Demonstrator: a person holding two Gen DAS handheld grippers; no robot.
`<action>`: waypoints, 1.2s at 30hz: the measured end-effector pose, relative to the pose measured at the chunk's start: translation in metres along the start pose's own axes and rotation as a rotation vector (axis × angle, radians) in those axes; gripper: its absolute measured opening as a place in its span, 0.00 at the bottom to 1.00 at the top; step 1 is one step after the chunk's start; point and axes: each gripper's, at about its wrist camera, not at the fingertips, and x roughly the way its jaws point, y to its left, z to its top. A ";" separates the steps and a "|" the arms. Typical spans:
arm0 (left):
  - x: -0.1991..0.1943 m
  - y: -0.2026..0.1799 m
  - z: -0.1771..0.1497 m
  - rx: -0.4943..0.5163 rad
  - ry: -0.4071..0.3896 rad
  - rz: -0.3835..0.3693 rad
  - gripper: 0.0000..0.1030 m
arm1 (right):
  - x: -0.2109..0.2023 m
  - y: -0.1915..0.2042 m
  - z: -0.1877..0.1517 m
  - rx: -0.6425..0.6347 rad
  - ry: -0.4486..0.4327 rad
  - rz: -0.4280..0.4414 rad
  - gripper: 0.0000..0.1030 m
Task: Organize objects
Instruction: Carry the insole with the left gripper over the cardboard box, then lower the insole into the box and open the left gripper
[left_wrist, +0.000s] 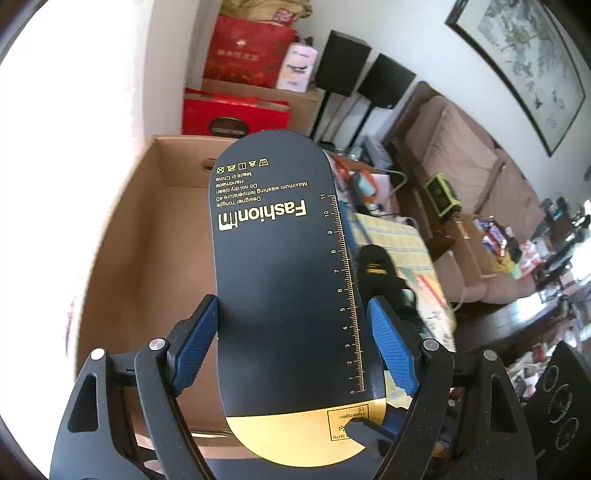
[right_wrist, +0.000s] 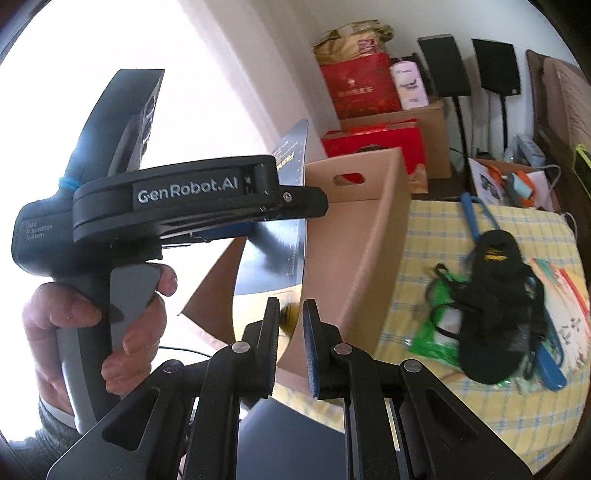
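The left gripper (left_wrist: 291, 347) pinches a dark card (left_wrist: 280, 258) by its long edges between its blue fingers (left_wrist: 195, 343), holding it above the open box (left_wrist: 147, 258). The grip is on thin edges only, so the card could probably bow or slip and drop outside the box. It is flat and oval-ended, navy with a gold tip, gold lettering and a printed ruler. The right gripper (right_wrist: 290, 332) hovers at the gold tip, fingers slightly spread, holding nothing. More clutter lies on the checked counter (right_wrist: 461, 229).

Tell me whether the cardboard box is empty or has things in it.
Empty as far as visible: the cardboard box shows bare floor and walls, though the held card hides part.
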 end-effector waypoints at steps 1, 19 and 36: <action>0.003 0.005 0.002 0.000 0.001 0.015 0.77 | 0.008 0.002 0.001 0.000 0.008 -0.001 0.12; 0.084 0.032 -0.007 0.054 0.136 0.113 0.76 | 0.055 -0.020 -0.008 0.016 0.109 -0.078 0.14; 0.131 0.029 -0.013 0.035 0.317 0.099 0.76 | -0.038 -0.048 -0.006 0.077 -0.063 -0.156 0.30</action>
